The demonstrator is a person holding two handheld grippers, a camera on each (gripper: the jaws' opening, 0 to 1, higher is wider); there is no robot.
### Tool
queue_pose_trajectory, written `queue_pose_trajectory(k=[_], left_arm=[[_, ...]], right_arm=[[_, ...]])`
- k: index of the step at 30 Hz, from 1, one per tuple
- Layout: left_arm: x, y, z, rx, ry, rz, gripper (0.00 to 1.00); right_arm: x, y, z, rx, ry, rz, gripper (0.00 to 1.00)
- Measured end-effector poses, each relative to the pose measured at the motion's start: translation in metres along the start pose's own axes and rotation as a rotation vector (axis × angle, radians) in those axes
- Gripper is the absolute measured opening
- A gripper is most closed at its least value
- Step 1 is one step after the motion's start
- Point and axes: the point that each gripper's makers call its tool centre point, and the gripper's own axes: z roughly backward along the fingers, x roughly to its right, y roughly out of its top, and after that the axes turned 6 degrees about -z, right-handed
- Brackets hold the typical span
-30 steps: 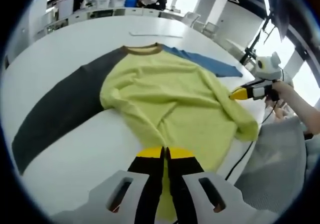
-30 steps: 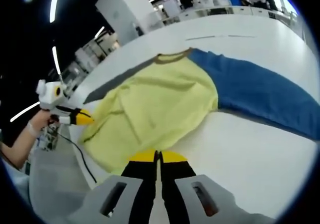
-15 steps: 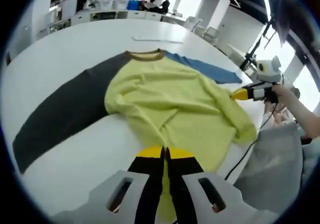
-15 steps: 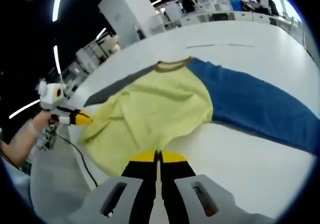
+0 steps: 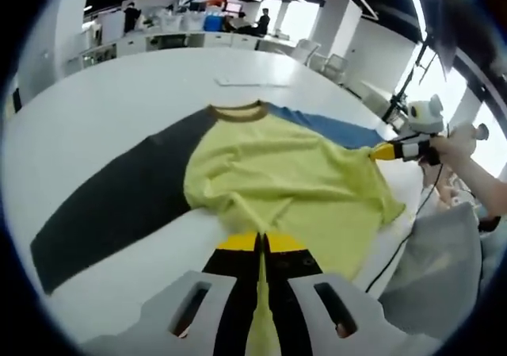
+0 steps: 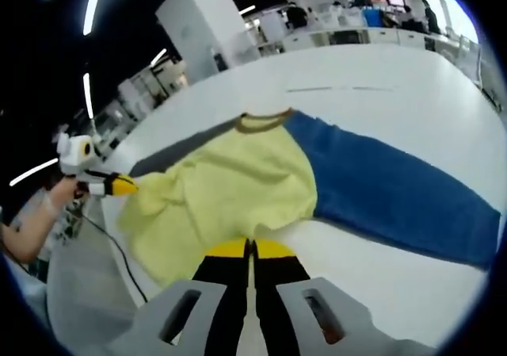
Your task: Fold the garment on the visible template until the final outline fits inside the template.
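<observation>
in the left gripper view, the dark sleeve (image 5: pixel 111 201) stretches toward the lower left of the frame, flat on the white desk (image 5: pixel 95 94), so that side looks laid out ready for a later fold. the yellow shirt (image 5: pixel 293 185) fills the centre, its brown collar (image 5: pixel 238 112) toward the top and its hem bunched near the bottom. the left gripper (image 5: pixel 261 249) rises from the bottom centre, clenched on the shirt's hem edge, probably to lift and carry that edge. at the right edge the right gripper (image 5: pixel 383 151), held by a hand (image 5: pixel 451 146), pinches the hem's far corner, keeping the cloth taut between the two. in the right gripper view, the blue sleeve (image 6: pixel 396 197) runs to the lower right. no template outline is clear to me.
</observation>
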Motion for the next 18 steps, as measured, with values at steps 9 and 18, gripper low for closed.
queue_pose_trajectory(k=[9, 18], left_arm=[[-0.009, 0.02, -0.001, 0.046, 0.0, -0.001, 0.0], [-0.025, 0.034, -0.003, 0.075, 0.017, 0.004, 0.0]], right_arm=[[0.01, 0.021, 0.003, 0.025, -0.02, 0.029, 0.01], [0.029, 0.043, 0.01, 0.051, -0.055, 0.048, 0.01]])
